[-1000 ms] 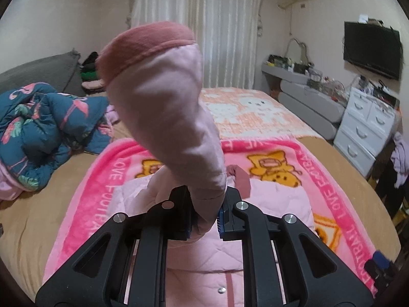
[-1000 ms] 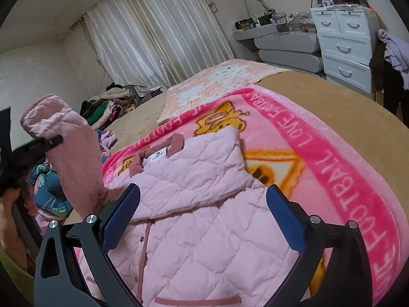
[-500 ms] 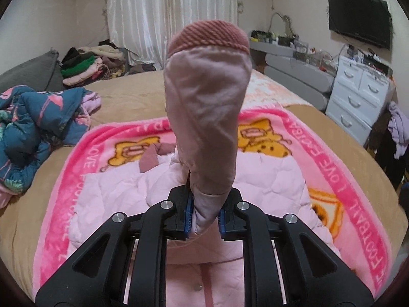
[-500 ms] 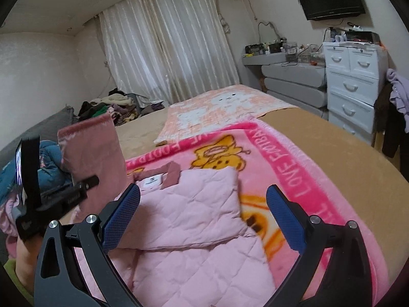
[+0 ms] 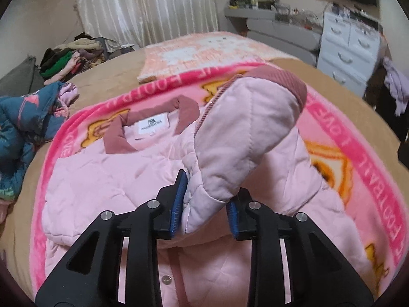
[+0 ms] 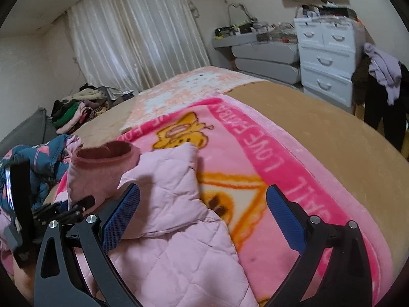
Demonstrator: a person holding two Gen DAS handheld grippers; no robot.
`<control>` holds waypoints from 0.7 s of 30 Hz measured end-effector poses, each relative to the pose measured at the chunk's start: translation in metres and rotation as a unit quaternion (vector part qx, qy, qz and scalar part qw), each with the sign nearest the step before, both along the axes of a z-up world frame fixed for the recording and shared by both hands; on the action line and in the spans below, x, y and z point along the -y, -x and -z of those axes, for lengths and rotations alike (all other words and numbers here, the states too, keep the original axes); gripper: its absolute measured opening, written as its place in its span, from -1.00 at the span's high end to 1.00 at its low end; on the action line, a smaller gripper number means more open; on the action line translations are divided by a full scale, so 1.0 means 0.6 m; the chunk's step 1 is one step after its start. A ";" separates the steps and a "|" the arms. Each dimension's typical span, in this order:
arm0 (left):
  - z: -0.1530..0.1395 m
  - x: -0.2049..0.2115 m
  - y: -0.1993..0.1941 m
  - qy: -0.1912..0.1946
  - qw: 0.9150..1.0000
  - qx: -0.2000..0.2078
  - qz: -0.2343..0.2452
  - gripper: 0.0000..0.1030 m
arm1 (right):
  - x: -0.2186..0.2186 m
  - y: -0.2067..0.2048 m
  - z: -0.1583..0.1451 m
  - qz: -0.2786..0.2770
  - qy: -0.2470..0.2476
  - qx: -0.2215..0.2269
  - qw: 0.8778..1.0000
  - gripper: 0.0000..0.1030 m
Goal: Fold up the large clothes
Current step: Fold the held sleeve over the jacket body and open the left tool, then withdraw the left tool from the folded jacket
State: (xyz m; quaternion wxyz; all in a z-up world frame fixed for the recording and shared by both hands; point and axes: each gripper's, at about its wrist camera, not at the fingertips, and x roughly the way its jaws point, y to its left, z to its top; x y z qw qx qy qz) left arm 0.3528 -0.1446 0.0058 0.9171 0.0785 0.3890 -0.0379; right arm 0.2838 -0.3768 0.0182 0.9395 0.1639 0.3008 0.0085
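Pink quilted jacket (image 5: 107,184) lies spread on a bright pink cartoon blanket (image 5: 358,174), which covers the middle of a bed with a tan sheet (image 6: 319,128). Its dark pink collar (image 5: 120,140), with a white label inside, is at the far side of the jacket, and one snap button shows on the near front part. The left sleeve (image 5: 245,133) is folded over the body of the jacket, and its ribbed dark pink cuff (image 5: 288,81) points to the far right. The left gripper (image 5: 205,212) has the near part of this sleeve between its blue pads; the jaws are opening, and on the right side a small gap shows between pad and cloth. The right gripper (image 6: 202,215) hovers above the right part of the jacket with its jaws spread wide and nothing between them. In the right wrist view a folded quilted part (image 6: 173,179) lies just beyond this gripper. At the far left of the bed lies a dark blue flowered cover (image 5: 23,128), and behind it a heap of clothes (image 5: 69,61). A white curtain (image 6: 138,33) hangs at the far wall, and a white chest of drawers (image 6: 327,58) stands at the right.
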 end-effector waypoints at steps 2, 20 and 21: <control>0.009 0.006 0.000 -0.005 1.000 -0.004 0.003 0.51 | 0.007 -0.005 0.009 0.003 -0.006 -0.006 1.000 -0.91; -0.009 0.009 0.061 0.070 0.992 -0.054 0.087 -0.81 | 0.008 -0.020 0.035 0.013 0.014 -0.029 0.999 -0.91; -0.011 -0.001 0.062 0.075 0.992 -0.055 0.082 -0.82 | 0.001 -0.021 0.036 0.006 0.014 -0.029 0.999 -0.91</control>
